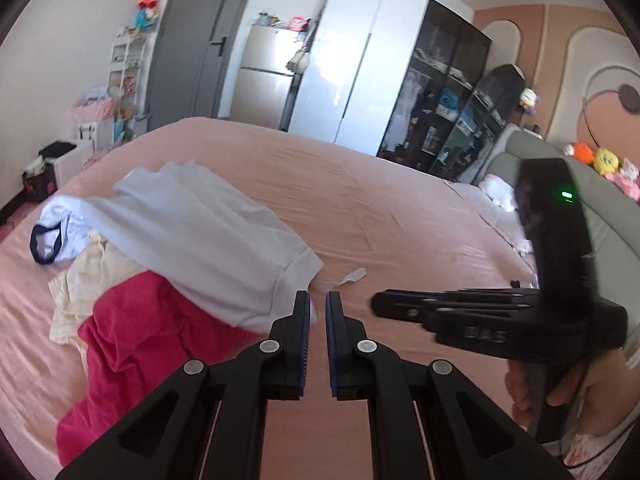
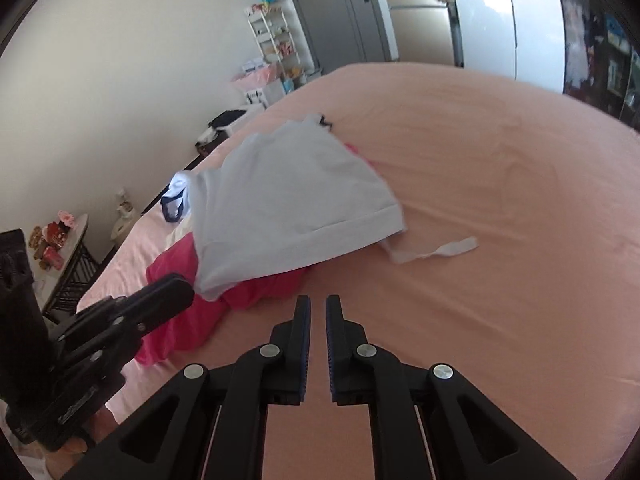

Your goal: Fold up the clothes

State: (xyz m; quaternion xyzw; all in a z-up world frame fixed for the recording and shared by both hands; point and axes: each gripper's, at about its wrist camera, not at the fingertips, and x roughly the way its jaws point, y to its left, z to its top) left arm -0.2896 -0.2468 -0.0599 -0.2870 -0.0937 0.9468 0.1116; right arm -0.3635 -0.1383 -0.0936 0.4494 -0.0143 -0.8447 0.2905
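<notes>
While both grippers hover empty, left gripper (image 1: 318, 300) fingers narrow, right gripper (image 2: 318, 304) fingers narrow, three garments heaped: white shirt (image 1: 208, 232), red garment (image 1: 140, 328), cream garment (image 1: 92, 280).

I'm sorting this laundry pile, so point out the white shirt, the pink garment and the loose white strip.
white shirt (image 2: 288, 200): right wrist view, middle of its back.
pink garment (image 1: 132, 340): left wrist view, bunched middle.
loose white strip (image 2: 452, 249): right wrist view, wider end.

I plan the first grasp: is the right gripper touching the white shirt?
Apart. The right wrist view shows bare pink sheet between the right gripper and the white shirt; its fingers hold nothing.
</notes>
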